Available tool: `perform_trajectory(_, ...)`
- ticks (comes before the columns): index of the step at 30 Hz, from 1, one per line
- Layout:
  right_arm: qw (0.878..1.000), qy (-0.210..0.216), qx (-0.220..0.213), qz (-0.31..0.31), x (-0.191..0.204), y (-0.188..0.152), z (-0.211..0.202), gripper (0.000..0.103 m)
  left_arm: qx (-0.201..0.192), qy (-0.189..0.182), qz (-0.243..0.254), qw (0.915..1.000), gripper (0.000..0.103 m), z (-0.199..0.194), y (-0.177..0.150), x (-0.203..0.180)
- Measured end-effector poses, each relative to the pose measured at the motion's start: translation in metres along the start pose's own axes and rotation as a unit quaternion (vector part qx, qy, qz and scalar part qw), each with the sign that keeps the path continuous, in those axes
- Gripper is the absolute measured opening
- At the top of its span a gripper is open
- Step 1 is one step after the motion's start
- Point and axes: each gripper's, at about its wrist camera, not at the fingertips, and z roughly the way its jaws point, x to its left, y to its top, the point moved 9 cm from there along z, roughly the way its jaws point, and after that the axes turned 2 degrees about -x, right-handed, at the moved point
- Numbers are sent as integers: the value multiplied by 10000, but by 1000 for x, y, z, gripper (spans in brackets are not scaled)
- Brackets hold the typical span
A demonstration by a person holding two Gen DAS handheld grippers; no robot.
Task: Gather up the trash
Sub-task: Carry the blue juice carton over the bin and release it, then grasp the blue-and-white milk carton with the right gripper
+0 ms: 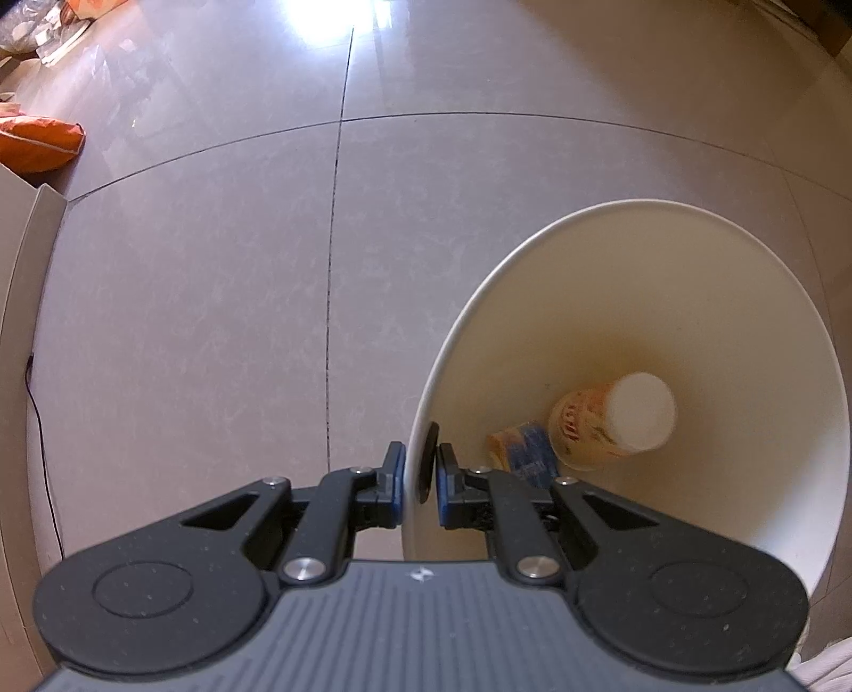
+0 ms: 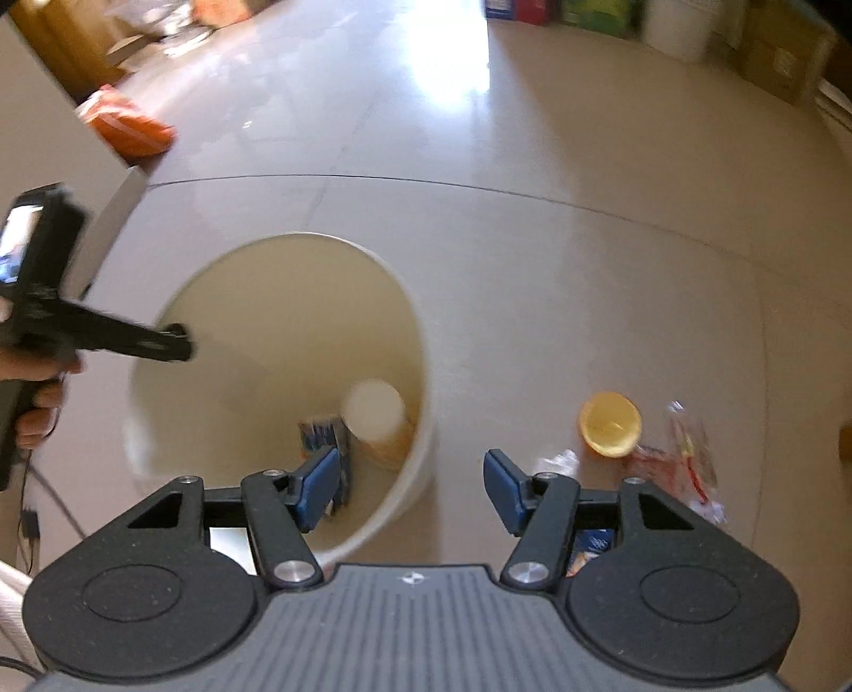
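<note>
A white bin (image 1: 745, 298) stands on the tiled floor. My left gripper (image 1: 420, 468) is shut on the bin's near rim, one finger outside and one inside. Inside the bin lie an orange printed paper cup (image 1: 612, 420) and a blue-and-orange wrapper (image 1: 524, 447). In the right wrist view the bin (image 2: 175, 330) is at centre left, with the cup (image 2: 375, 420) and wrapper (image 2: 319, 434) in it. My right gripper (image 2: 412, 487) hangs open and empty above the bin's right rim. On the floor to the right lie a yellow cup (image 2: 609, 424), a clear crumpled wrapper (image 2: 687, 458) and a white scrap (image 2: 559, 460).
An orange bag (image 1: 40, 143) lies by a wall corner at far left. A black cable (image 1: 40, 426) runs along the left wall. Boxes and a white pail (image 2: 676, 26) line the far right. A blue packet (image 2: 591, 545) shows under my right finger. A person's hand (image 2: 37, 404) holds the left gripper.
</note>
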Motion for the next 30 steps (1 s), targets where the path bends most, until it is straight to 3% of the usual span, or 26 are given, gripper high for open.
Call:
perform_trajectory(6,9984,-178,234,484,-46,-32,20,65,1,2,-4,10000,10,-1,0,0)
perform_trajectory(19,9848,-354,772,1516,-128,-106,116,65,-15,-6,9,10000,10,-2,1,0)
perform_trajectory(24,9777,-426,1134,1716,-148,-131,150,65,-35,-75,7,10000,10,-5,0,1)
perform_trajectory(30,9732,-726,1218,1812,-169,-141,176,65,-43,-103,18,9999,10,-6,1,4)
